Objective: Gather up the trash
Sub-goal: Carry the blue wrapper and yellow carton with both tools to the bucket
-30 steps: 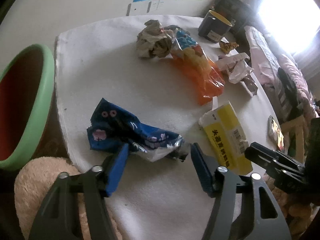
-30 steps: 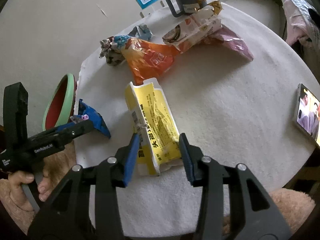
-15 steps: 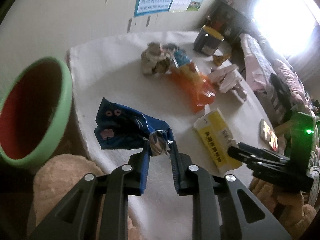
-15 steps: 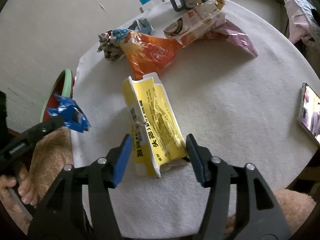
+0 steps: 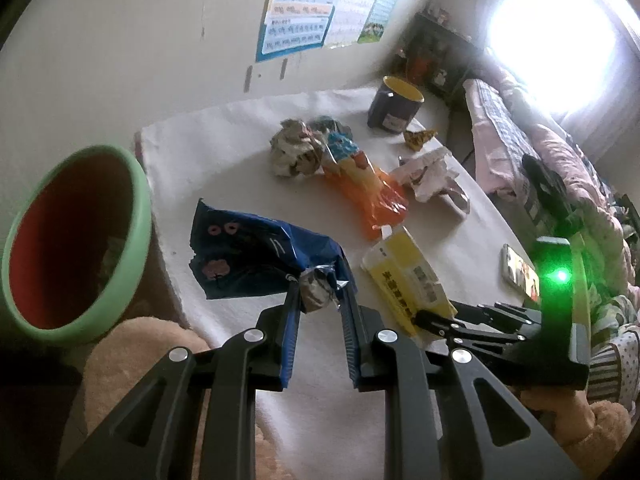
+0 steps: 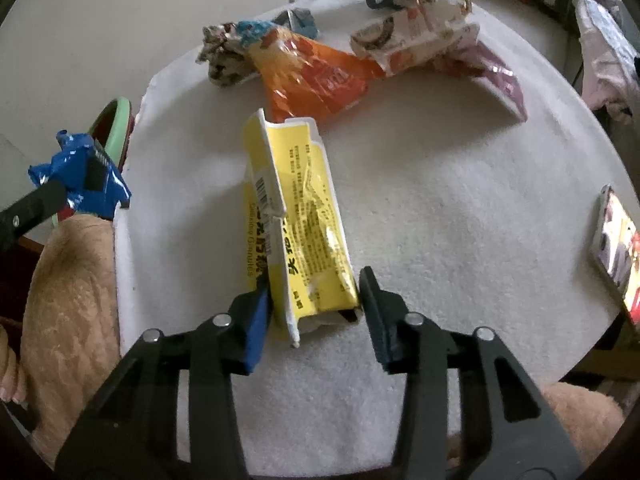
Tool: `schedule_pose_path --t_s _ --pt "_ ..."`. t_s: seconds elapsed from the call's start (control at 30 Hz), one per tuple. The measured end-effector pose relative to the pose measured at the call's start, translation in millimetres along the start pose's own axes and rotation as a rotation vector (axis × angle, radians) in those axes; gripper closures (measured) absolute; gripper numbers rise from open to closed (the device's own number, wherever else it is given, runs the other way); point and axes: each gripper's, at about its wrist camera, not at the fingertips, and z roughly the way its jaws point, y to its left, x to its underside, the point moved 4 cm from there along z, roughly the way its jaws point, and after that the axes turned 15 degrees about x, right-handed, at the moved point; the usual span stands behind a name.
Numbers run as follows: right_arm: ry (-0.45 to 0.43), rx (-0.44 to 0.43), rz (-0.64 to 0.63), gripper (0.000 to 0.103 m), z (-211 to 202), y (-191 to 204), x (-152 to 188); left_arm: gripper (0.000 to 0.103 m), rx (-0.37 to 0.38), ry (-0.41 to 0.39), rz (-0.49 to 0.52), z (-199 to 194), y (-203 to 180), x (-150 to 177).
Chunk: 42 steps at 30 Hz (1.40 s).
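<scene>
My left gripper (image 5: 320,292) is shut on the crumpled end of a blue snack wrapper (image 5: 256,256) and holds it lifted above the table's left edge; it also shows in the right wrist view (image 6: 80,176). A green-rimmed red bin (image 5: 72,240) stands to the left, below table height. My right gripper (image 6: 316,300) is open, its fingers on either side of the near end of a flattened yellow box (image 6: 296,216), which also shows in the left wrist view (image 5: 404,276). An orange bag (image 6: 316,80) and a crumpled paper ball (image 5: 294,152) lie further back.
The round table has a white cloth (image 6: 440,184). A white and purple wrapper (image 6: 436,44) and a dark mug (image 5: 394,106) sit at the back. A phone (image 6: 618,248) lies at the right edge. A tan plush cushion (image 6: 68,300) is at the near left.
My left gripper shut on the blue wrapper and lifted it off the table toward the left. My right gripper moved forward so its open fingers flank the yellow box's end.
</scene>
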Motion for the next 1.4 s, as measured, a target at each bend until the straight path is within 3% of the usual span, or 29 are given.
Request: schedule_pose_path --t_s 0.27,0.57,0.93,1.4 --pt "-0.114 -0.047 0.107 0.063 -47.8 2.3 -0.9 0.086 0.010 -0.061 0.003 -24.2 3.1 -5.8" --pt "-0.219 -0.081 0.138 0.063 -92.8 16.7 -9.7 0.088 0.016 -0.120 0.031 -41.9 -0.2 -14.6" --pt "-0.258 -0.113 0.079 0.063 -114.1 57.6 -29.9 0.088 -0.031 -0.199 -0.012 -71.1 31.6 -22.7" --pt "-0.207 -0.132 -0.015 0.063 -97.1 107.1 -40.6 0.088 -0.112 -0.275 -0.095 -102.6 90.1 -21.6"
